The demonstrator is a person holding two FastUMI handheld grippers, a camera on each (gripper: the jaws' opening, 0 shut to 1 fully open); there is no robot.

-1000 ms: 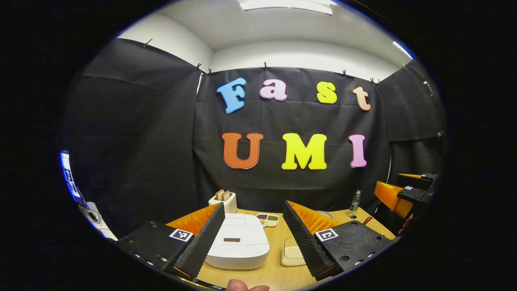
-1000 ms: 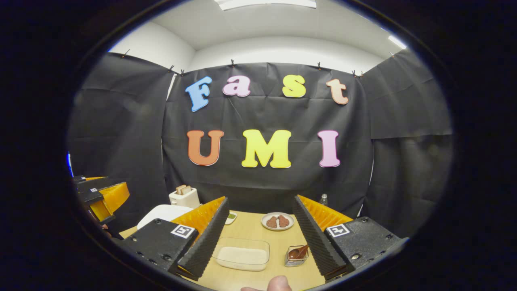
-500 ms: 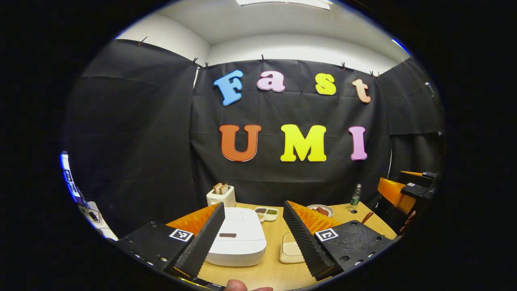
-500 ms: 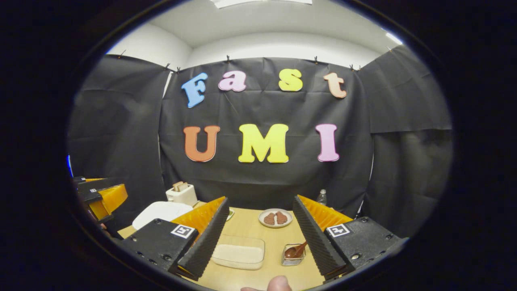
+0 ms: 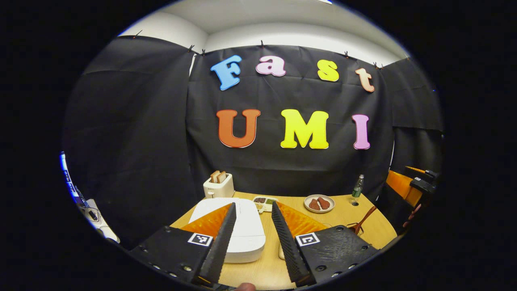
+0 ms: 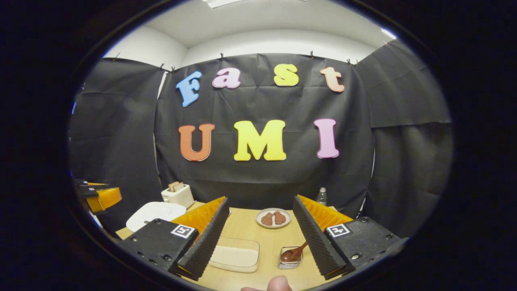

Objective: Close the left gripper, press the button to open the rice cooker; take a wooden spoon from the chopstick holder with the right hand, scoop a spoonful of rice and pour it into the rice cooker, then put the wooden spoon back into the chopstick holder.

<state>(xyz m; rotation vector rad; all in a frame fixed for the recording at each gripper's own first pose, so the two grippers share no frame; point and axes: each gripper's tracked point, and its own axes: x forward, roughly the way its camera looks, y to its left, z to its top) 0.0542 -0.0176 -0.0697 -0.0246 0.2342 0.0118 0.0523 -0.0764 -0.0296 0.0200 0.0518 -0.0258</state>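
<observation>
Two grippers hang above a light wooden table (image 6: 246,230), neither one holding anything. The left gripper (image 5: 252,210) has its jaws apart with a modest gap between them, and nothing sits in that gap; its fingers (image 5: 220,238) frame the white, rounded rice cooker (image 5: 246,232), which stands lid down on the table's left part, just below and beyond the tips. The right gripper (image 6: 260,204) has its jaws spread wide and empty, poised over the table's right part.

Between the right gripper's fingers (image 6: 206,238) lies a clear, shallow rectangular container of white rice (image 6: 234,254), and just beside it to the right stands a small clear chopstick holder (image 6: 290,258) with the brown wooden spoon (image 6: 294,254) leaning in it, bowl down and handle slanting up to the right. In the left gripper view the spoon's handle (image 5: 363,220) shows near the table's right edge.

Farther back on the table are a round plate carrying two brown pieces of food (image 6: 273,217), a white toaster with two slices of bread standing in it (image 5: 218,185), a small divided tray of dark and green food (image 5: 264,202) behind the cooker, and a clear bottle (image 5: 356,190) near the cloth wall. A fingertip (image 6: 278,283) shows at the bottom edge of the right gripper view.
</observation>
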